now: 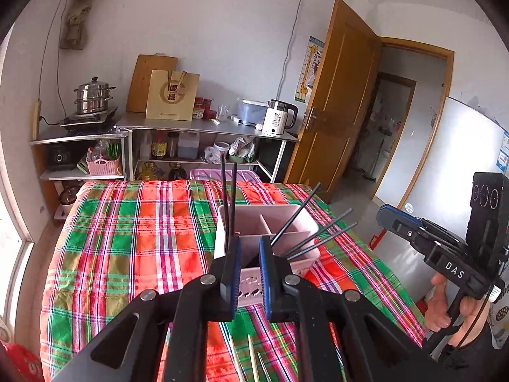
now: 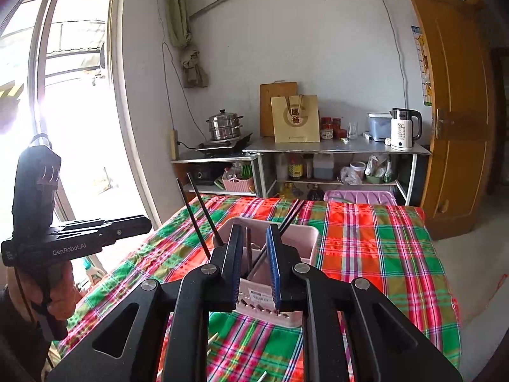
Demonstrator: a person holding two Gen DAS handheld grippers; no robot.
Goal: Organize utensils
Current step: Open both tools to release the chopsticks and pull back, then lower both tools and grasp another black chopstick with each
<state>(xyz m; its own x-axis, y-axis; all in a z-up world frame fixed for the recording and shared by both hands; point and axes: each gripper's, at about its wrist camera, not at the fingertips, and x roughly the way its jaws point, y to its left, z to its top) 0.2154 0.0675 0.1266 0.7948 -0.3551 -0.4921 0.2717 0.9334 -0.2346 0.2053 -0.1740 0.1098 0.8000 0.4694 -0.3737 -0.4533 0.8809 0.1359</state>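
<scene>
A pink divided utensil holder (image 1: 286,219) (image 2: 305,238) stands on the plaid tablecloth (image 1: 127,238). Two black chopsticks (image 1: 229,197) stand upright in its left compartment, and several more (image 1: 305,222) lean out to the right. My left gripper (image 1: 249,245) hovers just in front of the holder, open by a narrow gap with nothing between its fingers. My right gripper (image 2: 254,232) is likewise open at the holder's near side, empty, with black chopsticks (image 2: 197,213) beyond it. Pale wooden chopsticks (image 1: 253,356) lie on the cloth below the left gripper.
Metal shelves (image 1: 206,125) behind the table carry a steamer pot (image 1: 94,95), a paper bag (image 1: 171,95) and a white kettle (image 1: 280,117). A wooden door (image 1: 337,102) stands open at right. A bright window (image 2: 79,95) is to the left. A hand (image 1: 442,305) holds the right gripper.
</scene>
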